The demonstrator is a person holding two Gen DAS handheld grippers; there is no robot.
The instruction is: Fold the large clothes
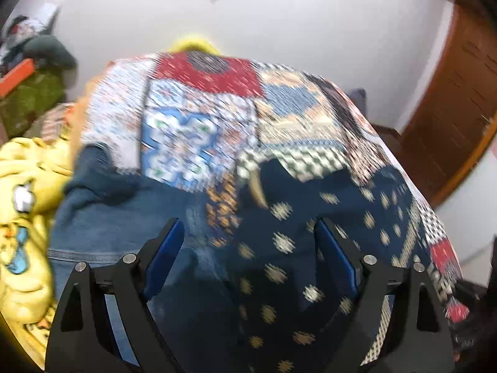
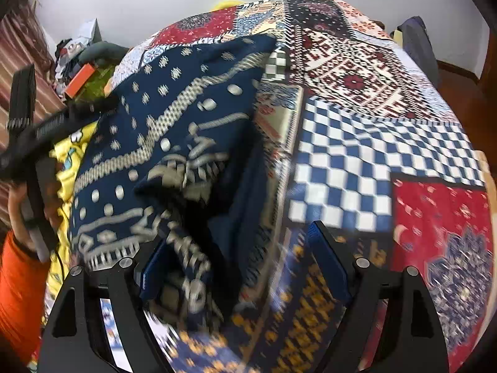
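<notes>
Folding looks barely begun: the navy patterned garment lies rumpled on the patchwork bedspread, its near edge bunched into a heap, with jeans just beside it toward the yellow clothes. Both tools hover over the cloth with jaws apart and nothing between them, the left gripper above the seam of jeans and garment, the right gripper over the bunched edge. Next, each likely needs a firm pinch on an edge or corner to spread the garment flat.
</notes>
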